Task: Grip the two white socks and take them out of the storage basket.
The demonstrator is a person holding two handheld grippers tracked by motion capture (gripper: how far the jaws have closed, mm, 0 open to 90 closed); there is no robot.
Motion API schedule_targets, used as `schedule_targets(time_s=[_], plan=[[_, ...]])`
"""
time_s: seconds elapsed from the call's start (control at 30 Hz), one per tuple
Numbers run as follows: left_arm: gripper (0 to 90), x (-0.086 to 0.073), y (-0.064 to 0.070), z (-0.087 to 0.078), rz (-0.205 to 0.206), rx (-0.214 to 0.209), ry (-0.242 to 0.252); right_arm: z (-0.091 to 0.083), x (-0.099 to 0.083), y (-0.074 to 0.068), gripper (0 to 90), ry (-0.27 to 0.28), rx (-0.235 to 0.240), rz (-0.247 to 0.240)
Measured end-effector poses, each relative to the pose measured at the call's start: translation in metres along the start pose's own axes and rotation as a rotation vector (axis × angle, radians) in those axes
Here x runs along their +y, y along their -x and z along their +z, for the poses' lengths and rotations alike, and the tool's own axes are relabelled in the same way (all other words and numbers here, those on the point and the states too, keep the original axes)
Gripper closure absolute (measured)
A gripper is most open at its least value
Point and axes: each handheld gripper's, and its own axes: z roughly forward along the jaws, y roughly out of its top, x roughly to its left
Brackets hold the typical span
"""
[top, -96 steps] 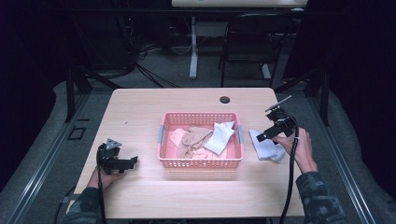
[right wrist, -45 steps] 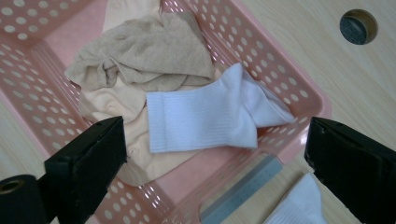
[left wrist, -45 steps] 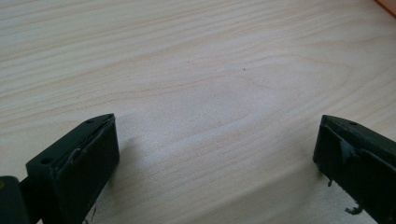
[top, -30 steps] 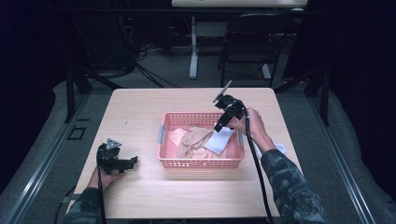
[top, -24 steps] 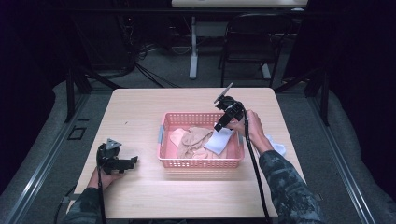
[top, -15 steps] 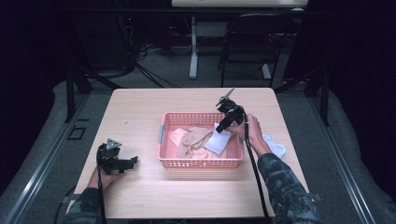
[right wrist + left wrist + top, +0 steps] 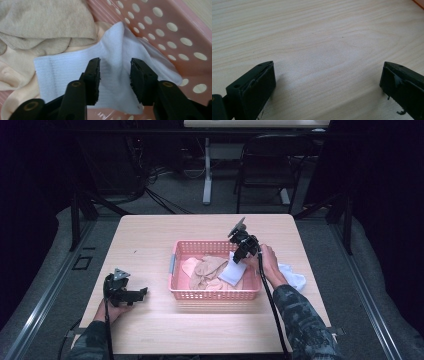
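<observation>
Right hand-held gripper (image 7: 114,80), jaws narrowly parted, poised over the white cloth (image 7: 75,72) lying directly below it in the pink basket (image 7: 215,293). Left hand-held gripper (image 7: 327,85), jaws wide, rests on the bench (image 7: 312,30).

A light wooden table (image 7: 150,320) is standing on a grey floor (image 7: 185,200). Far behind, a dark chair (image 7: 260,165) and black cables (image 7: 155,190) are sitting in dim light.

My light wooden surface (image 7: 150,245) carries a pink perforated basket (image 7: 215,294) near its centre, a white cloth (image 7: 292,276) at three o'clock, and my left claw (image 7: 142,292) resting at eight o'clock.
</observation>
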Motion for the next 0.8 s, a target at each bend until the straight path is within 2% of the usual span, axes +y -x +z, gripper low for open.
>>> schedule_targets(time_s=[0.1, 0.2, 0.23, 0.4, 0.5, 0.63, 0.73, 0.77, 0.8], plan=[[0.2, 0.000, 0.000, 0.000, 0.000, 0.000, 0.000, 0.001, 0.001, -0.001, 73.7, -0.017, -0.007, -0.010], [0.2, 0.000, 0.000, 0.000, 0.000, 0.000, 0.000, 0.001, 0.001, -0.002, 82.1, -0.022, -0.001, -0.019], [0.2, 0.000, 0.000, 0.000, 0.000, 0.000, 0.000, 0.001, 0.000, -0.002, 83.9, -0.015, 0.014, -0.020], [0.2, 0.000, 0.000, 0.000, 0.000, 0.000, 0.000, -0.005, 0.000, -0.004, 86.0, 0.003, 0.024, -0.026], [0.2, 0.000, 0.000, 0.000, 0.000, 0.000, 0.000, -0.014, -0.001, -0.005, 86.1, 0.040, 0.038, -0.031], [0.2, 0.000, 0.000, 0.000, 0.002, 0.001, 0.001, -0.025, -0.003, -0.007, 86.0, 0.045, 0.044, -0.066], [0.2, 0.000, 0.000, 0.000, 0.000, 0.000, 0.000, -0.035, -0.005, -0.008, 86.0, 0.044, 0.054, -0.082], [0.2, 0.000, 0.000, 0.000, 0.000, 0.000, 0.000, -0.038, -0.005, -0.008, 86.0, 0.063, 0.060, -0.071], [0.2, 0.000, 0.000, 0.000, 0.002, 0.001, 0.001, -0.043, -0.005, -0.007, 86.0, 0.061, 0.062, -0.082]])
